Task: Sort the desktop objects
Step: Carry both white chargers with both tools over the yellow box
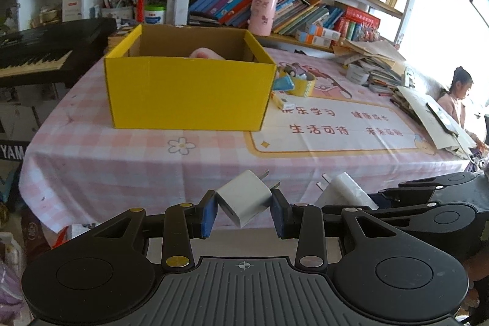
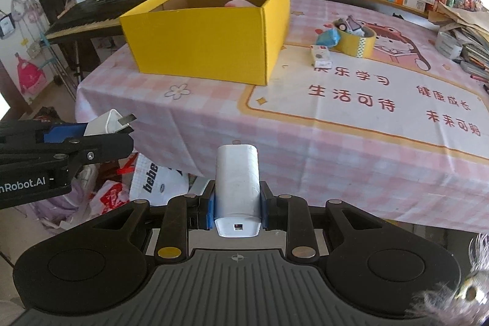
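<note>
My left gripper [image 1: 243, 214] is shut on a small white cube charger [image 1: 244, 197], held tilted with its prongs up and to the right. My right gripper [image 2: 237, 211] is shut on a taller white charger [image 2: 237, 182], prongs pointing away. Both hang in front of the table's near edge. Each gripper shows in the other's view: the right charger [image 1: 345, 191] at the right, the left charger [image 2: 107, 122] at the left. An open yellow cardboard box [image 1: 189, 90] stands on the table [image 1: 122, 161] ahead, with something pink [image 1: 203, 53] inside.
A yellow tape roll [image 2: 357, 40], a blue wrapped item [image 2: 328, 37] and a small white box [image 2: 321, 55] lie right of the yellow box. Piled books and papers [image 1: 382, 66] crowd the far right. A keyboard [image 1: 39, 54] stands left. A person [image 1: 457, 97] sits at right. Bags [image 2: 152, 182] lie on the floor.
</note>
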Tool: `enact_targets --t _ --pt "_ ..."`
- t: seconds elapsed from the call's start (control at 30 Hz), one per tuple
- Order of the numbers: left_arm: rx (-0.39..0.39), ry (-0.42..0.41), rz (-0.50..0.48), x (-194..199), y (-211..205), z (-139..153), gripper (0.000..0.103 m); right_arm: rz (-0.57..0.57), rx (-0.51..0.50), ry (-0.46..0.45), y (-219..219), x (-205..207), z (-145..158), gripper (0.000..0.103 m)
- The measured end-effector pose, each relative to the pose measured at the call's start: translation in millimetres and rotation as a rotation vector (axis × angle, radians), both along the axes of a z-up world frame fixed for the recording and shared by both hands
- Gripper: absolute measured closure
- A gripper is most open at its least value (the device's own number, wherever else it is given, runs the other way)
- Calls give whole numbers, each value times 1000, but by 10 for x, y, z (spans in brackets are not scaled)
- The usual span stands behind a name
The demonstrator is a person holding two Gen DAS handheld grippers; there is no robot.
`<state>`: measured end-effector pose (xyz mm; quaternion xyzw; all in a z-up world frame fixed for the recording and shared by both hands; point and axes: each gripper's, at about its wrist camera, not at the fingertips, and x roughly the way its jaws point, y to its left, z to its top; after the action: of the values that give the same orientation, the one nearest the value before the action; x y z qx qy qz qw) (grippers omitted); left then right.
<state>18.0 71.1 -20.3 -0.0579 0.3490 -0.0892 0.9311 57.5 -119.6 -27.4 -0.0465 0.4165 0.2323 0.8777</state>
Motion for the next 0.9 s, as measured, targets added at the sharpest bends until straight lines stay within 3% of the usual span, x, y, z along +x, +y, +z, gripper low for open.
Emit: enact_targets --t 0.9 --pt "20 -11 38 40 309 62 67 83 13 -17 397 82 44 79"
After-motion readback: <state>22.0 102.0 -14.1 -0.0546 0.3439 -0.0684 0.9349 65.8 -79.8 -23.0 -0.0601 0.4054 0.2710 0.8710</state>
